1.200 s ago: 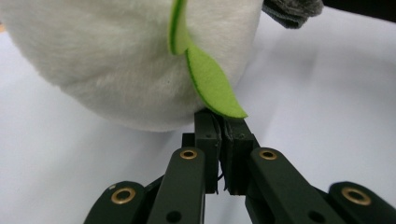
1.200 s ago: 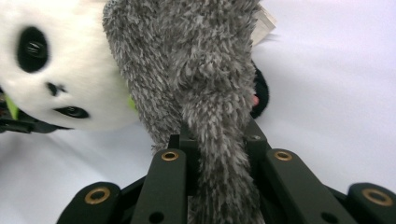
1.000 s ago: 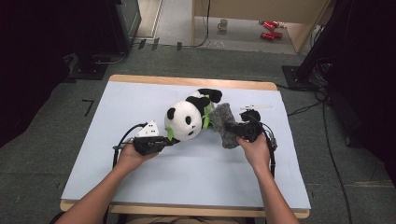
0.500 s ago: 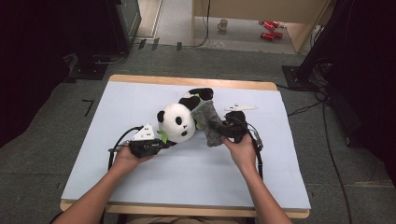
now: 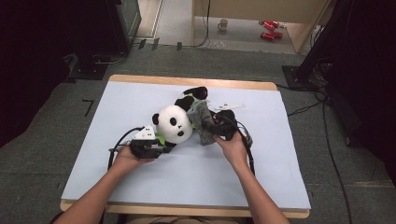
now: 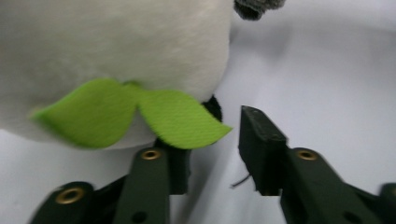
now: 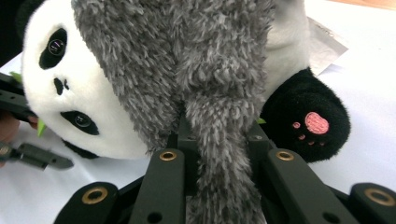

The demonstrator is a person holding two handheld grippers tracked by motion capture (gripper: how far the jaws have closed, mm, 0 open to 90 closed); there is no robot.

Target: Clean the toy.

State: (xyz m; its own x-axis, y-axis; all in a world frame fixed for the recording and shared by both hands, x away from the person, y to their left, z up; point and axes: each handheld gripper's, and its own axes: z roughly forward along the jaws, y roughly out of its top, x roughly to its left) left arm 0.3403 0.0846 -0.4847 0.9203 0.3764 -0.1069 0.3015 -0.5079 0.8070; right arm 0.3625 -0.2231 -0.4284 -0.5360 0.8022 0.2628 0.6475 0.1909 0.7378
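Observation:
A black-and-white panda plush lies on the pale sheet of the table, with green felt leaves at its neck. My left gripper sits at the panda's lower left. Its jaws have just been opening and now stand apart; one leaf tip hangs over the left jaw, and nothing is pressed between them. My right gripper is shut on a grey fuzzy cloth draped over the panda's body. A black paw with a pink pad shows to the right.
A small white tag or slip lies on the sheet behind the right gripper. The wooden table edge runs along the front. A mug and red items sit on the floor beyond the table.
My right hand has moved left with the grey cloth, and the panda has shifted left with it. The left gripper's jaws have opened off the panda's leaf.

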